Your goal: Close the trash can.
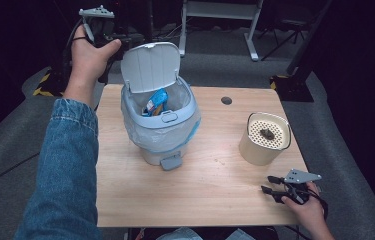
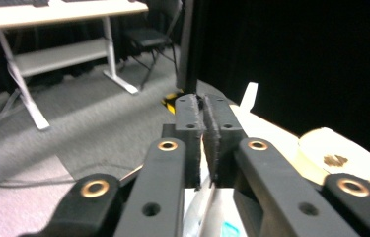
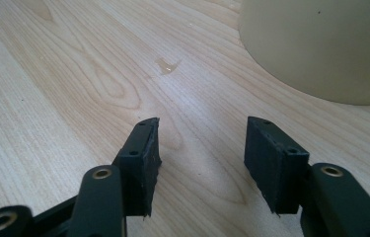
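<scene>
Pale wood table (image 1: 210,195) — bin (image 1: 161,131), lid (image 1: 150,66) raised, sits just right of the empty, closed left gripper (image 2: 207,123); right gripper (image 3: 200,148) idles agape — farther.

One pedal bin (image 1: 159,120), one cream container (image 1: 264,137), one table (image 1: 210,190), two tongs.

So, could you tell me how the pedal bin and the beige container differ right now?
The pedal bin is grey, taller, plastic-lined, with its lid raised and a blue wrapper inside. The beige container is shorter and capped by a perforated insert holding a dark scrap. Both stand upright on the table.
</scene>
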Demonstrator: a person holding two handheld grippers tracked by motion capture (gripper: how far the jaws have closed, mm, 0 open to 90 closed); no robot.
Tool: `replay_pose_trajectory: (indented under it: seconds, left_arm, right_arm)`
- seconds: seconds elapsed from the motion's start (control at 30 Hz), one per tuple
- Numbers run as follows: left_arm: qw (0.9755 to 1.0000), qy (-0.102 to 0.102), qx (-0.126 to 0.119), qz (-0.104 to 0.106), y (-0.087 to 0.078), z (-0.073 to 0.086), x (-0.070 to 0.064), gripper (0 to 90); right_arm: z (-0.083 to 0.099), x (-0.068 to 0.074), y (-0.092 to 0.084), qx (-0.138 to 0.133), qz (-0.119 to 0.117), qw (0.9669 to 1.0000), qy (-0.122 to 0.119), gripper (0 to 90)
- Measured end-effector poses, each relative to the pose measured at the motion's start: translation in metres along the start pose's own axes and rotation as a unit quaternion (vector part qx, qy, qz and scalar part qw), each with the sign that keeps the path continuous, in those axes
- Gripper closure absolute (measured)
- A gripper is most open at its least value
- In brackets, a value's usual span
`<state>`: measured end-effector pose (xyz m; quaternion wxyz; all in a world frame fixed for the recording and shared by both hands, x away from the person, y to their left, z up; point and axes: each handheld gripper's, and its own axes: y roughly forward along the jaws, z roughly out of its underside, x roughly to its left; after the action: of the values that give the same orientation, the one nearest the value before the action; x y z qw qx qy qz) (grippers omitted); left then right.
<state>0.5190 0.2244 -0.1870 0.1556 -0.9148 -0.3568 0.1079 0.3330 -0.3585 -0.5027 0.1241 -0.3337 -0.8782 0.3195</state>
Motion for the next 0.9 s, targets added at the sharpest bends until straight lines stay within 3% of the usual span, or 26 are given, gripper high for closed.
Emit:
replay_pose_trajectory:
  seconds: [0.1, 0.23, 0.33, 0.67, 0.9]
  left_arm:
    - [0.999, 0.009, 0.01, 0.043, -0.001, 0.004, -0.012, 88.2]
    - [0.9942, 0.019, 0.006, 0.106, -0.002, 0.017, -0.031, 88.5]
    - [0.9914, 0.019, 0.012, 0.129, 0.001, 0.028, -0.041, 88.5]
    - [0.9849, 0.029, 0.053, 0.162, 0.012, 0.062, -0.063, 89.0]
    - [0.9832, 0.051, 0.069, 0.161, 0.015, 0.08, -0.078, 88.3]
  right_arm:
    - [0.0, 0.0, 0.0, 0.001, 0.0, 1.0, 0.0, 47.4]
    - [0.0, 0.0, 0.0, 0.0, -0.001, 1.0, -0.001, 47.1]
    - [0.0, 0.0, 0.0, 0.0, -0.001, 1.0, 0.0, 47.2]
    - [0.0, -0.002, 0.0, 0.0, -0.005, 1.0, 0.006, 47.1]
    - [0.0, -0.003, 0.0, -0.001, -0.007, 0.9998, 0.017, 46.2]
